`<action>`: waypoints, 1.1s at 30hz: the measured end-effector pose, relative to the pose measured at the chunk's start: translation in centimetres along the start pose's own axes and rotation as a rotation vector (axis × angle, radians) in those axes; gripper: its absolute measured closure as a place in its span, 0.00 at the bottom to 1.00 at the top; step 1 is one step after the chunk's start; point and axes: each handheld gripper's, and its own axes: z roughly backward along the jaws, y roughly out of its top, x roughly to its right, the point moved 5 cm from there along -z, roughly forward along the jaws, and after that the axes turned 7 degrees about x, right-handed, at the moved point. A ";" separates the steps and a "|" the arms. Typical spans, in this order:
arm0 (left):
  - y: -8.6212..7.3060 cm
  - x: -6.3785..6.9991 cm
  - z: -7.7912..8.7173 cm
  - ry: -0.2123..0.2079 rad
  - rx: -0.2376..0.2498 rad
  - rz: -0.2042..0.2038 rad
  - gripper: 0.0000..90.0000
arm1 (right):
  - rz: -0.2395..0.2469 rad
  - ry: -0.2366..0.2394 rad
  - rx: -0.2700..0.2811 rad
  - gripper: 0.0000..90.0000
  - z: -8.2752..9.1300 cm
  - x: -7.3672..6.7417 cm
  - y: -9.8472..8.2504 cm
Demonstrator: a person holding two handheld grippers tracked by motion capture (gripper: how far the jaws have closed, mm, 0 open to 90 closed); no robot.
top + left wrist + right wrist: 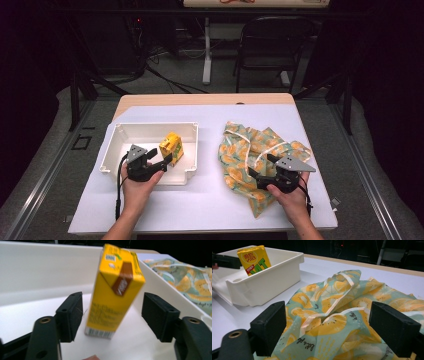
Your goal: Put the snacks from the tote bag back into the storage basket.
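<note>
On the white-covered table [200,200] sits a white rectangular plastic bin [120,131] over at about 9 o'clock from the middle, and inside it stands a small yellow cardboard drink carton [171,148], upright but leaning a little, near the bin's right wall. So the left gripper [162,163] is reaching in from 6 o'clock, held in the person's left hand [138,187]. From the left gripper view the carton [115,288] stands right between the two black pads [70,315], but you can see white bin floor on both sides of it, so the jaws are spread and not pressing on it.

Over at 3 o'clock there's a crumpled teal fabric bag with an orange-slice print and pale handles [252,150]. The right gripper [261,170] rests low at its near edge, in the right hand [292,197]. In the right gripper view its black pads [270,326] stand wide apart with the bag's cloth [332,325] bunched up in the gap, can't tell if either pad touches it. That same view catches the carton [254,260] poking above the bin's rim [294,255] at 10 o'clock.
</note>
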 end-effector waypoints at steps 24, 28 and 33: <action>-1.5 1.8 -2.5 -0.010 -0.091 -0.052 1.00 | -0.007 -0.002 -0.005 0.14 -0.1 0.0 0.0; -1.5 1.4 -2.5 -0.004 -0.101 -0.049 1.00 | -0.005 0.001 0.002 0.14 -0.1 -0.1 0.0; -1.4 0.9 -2.6 0.010 -0.100 -0.038 1.00 | -0.003 0.001 0.002 0.14 0.1 -0.1 0.1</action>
